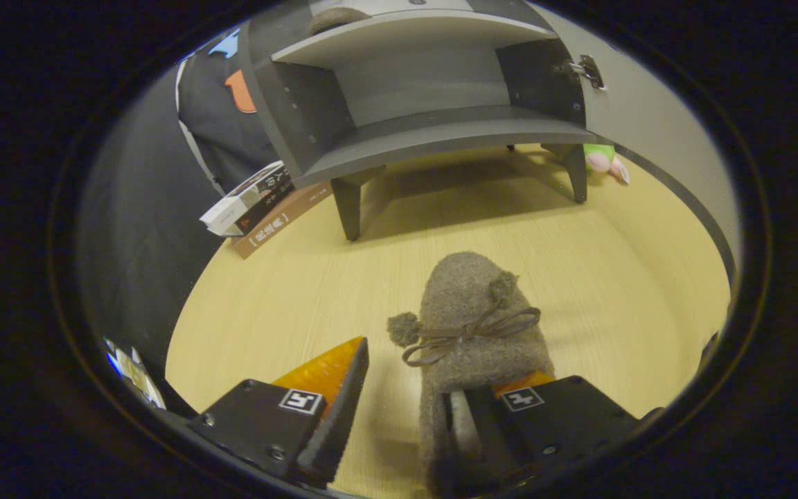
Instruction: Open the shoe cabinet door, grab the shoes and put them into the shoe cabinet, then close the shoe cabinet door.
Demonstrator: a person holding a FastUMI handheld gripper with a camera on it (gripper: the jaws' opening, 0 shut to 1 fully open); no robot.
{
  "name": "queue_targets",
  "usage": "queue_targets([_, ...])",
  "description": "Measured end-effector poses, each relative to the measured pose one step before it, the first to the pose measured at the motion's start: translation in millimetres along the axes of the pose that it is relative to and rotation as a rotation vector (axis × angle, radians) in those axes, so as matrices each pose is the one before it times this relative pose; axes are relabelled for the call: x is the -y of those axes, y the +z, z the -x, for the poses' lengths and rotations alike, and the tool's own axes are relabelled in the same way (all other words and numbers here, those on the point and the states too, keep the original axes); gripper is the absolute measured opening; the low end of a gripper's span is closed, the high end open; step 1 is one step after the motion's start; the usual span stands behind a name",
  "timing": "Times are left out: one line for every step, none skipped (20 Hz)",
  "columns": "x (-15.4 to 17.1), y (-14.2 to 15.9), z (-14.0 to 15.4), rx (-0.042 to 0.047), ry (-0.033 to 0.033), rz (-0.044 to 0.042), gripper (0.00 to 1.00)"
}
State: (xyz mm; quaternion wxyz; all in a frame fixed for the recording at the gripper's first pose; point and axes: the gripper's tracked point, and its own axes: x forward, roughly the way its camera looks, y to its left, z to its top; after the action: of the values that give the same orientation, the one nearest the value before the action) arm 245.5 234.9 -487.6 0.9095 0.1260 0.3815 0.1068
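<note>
Woolly slipper [472, 312] seemingly sits over one finger of the wide-spread claw [433, 388].

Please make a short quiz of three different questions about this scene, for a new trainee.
1. True or false: the door of the shoe cabinet stands open.
2. Multiple choice: what lies beside the cabinet's left leg? A) a cup B) stacked books C) a bottle.
3. Short answer: how does the gripper stand to the grey slipper?

Key
1. True; the shelves show and the door swings out to the right.
2. B.
3. Open. One finger is clear of the slipper on its left; the other seems to sit in the slipper's opening, so the slipper's side wall lies between them, not clamped.
</note>
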Motion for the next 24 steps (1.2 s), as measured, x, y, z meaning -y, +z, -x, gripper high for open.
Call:
queue_targets([3.8,-2.43,-1.03,-0.01424,-0.00256,-0.0009,0.66])
queue_targets([8.09,3.16,-1.32,0.00602,-0.01932,-0.00039,0.53])
queue_targets([9.01,0.84,0.42,0.00367,-0.02178,-0.00992,0.4])
queue_targets([-7.92,-1.62,-0.52,-0.01078,0.03578,-0.00482,0.27])
queue_targets([-1.07,-1.53,1.83,-0.0076,-0.0005,0.01443,0.13])
queue_targets([2.04,3.8,2.17,0.00287,-0.00428,0.01062,0.11])
queue_targets([-1.15,-0.25,3.61,-0.00271,0.00295,-0.00228,0.09])
queue_targets([-2.16,2.18,4.36,0.00079,0.00442,-0.00654,0.08])
queue_targets([-0.31,1.38,5.33,0.00653,0.00206,0.00075,0.07])
queue_targets([0.05,1.73,7.12,0.00812,-0.00208,0.00841,0.07])
queue_targets([-2.11,1.9,8.07,0.01172,0.00137,0.00931,0.06])
queue_targets([-2.02,4.15,9.07,0.01352,0.00265,0.00647,0.06])
queue_targets([1.42,5.65,11.0,0.01464,0.00168,0.00835,0.06])
queue_targets([-0.73,7.97,12.51,0.01897,0.00075,0.00981,0.06])
queue_targets([-1.61,8.24,12.27,0.01895,-0.00069,0.01194,0.06])
queue_targets([-1.22,10.96,12.15,0.02238,-0.00314,0.01089,0.06])
queue_targets([-2.16,12.78,11.47,0.02441,-0.00186,0.01031,0.06])
queue_targets([-1.87,11.98,11.94,0.01962,-0.00021,0.00768,0.06])
queue_targets([-1.32,12.24,14.73,0.01995,0.00397,0.0081,0.06])
queue_targets([-1.53,14.83,13.17,0.02551,0.00211,0.00939,0.06])
queue_targets([-0.18,17.01,12.01,0.03059,-0.00188,0.01438,0.06])
queue_targets([-0.15,19.75,10.61,0.03626,-0.00584,0.01914,0.06])
queue_targets([-0.33,20.45,11.45,0.03703,-0.00343,0.01867,0.06])
queue_targets([-1.66,21.63,6.23,0.03837,-0.0035,0.01424,0.06])
